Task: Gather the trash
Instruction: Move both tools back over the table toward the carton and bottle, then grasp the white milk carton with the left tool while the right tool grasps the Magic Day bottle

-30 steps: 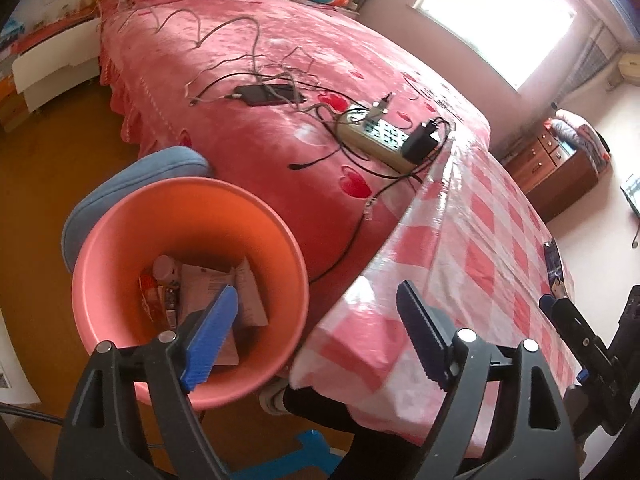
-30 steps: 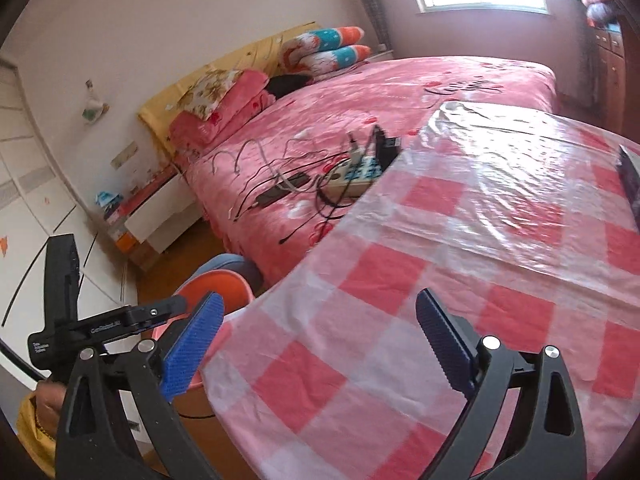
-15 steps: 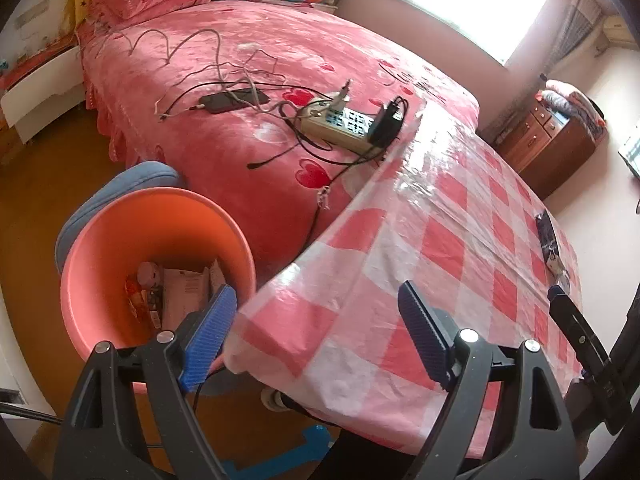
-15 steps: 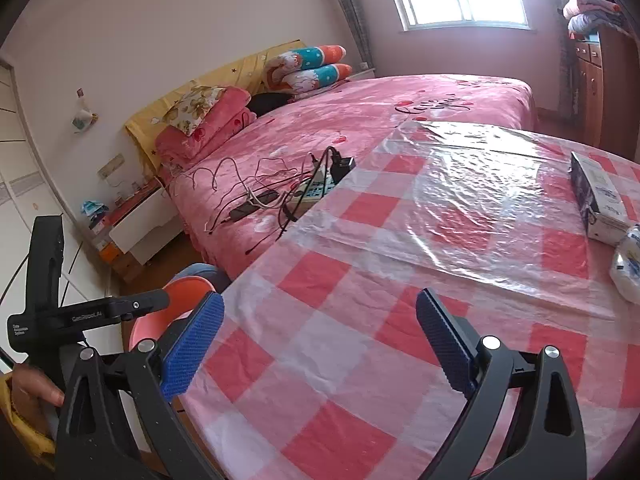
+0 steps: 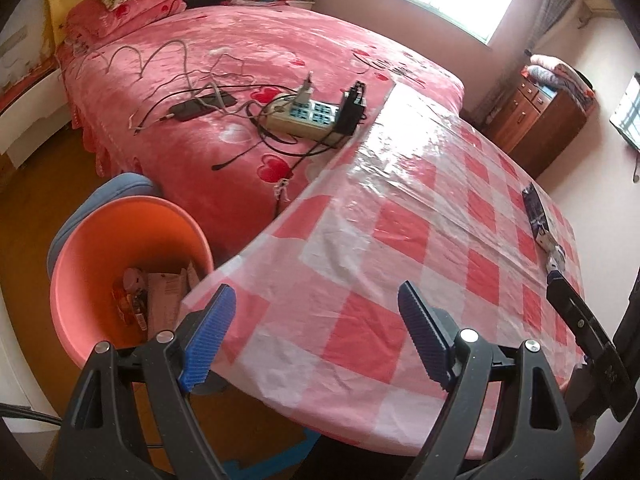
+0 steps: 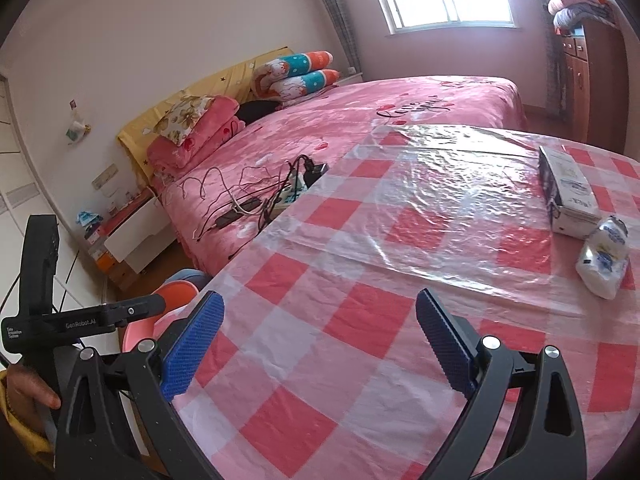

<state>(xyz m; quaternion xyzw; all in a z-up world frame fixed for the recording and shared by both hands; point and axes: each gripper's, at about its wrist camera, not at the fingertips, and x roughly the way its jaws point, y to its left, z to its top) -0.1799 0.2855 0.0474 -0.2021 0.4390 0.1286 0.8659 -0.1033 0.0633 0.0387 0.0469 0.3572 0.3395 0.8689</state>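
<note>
Both grippers have swung away from the bin and toward the tabletop since a second ago: the bin, once filling the left view's lower left, now sits smaller at its left edge, and the box and the bottle, then out of sight, now show in the right view.

Left gripper (image 5: 316, 336) hangs above the near corner of the tabletop (image 5: 400, 216), its 2 blue-padded jaws spread wide with nothing between them. Right gripper (image 6: 320, 344) hangs over the same checked cloth, jaws likewise spread wide and empty. A hand (image 6: 28, 392) with a yellow sleeve shows at the lower left edge of the right view, holding the other gripper's handle.

Covering the tabletop is a red-and-white checked cloth under a clear plastic sheet. At its far right side lies a long cardboard box (image 6: 566, 188), and just beside the box's near end lies a crumpled white plastic bottle (image 6: 602, 260) on its side. Whether the 2 touch cannot be told.

An orange bin (image 5: 132, 240) stands on the wooden floor beside the tabletop's left corner, holding paper and wrappers (image 5: 152, 300). Behind it is a blue cushioned seat (image 5: 116, 188).

Past the tabletop is a bed (image 5: 260, 40) with a pink cover. On it lie a power strip (image 5: 304, 116) with plugs, tangled cables and a dark phone (image 5: 202, 106). Pillows are stacked at the headboard. A wooden cabinet (image 5: 536, 128) stands by the window wall.
</note>
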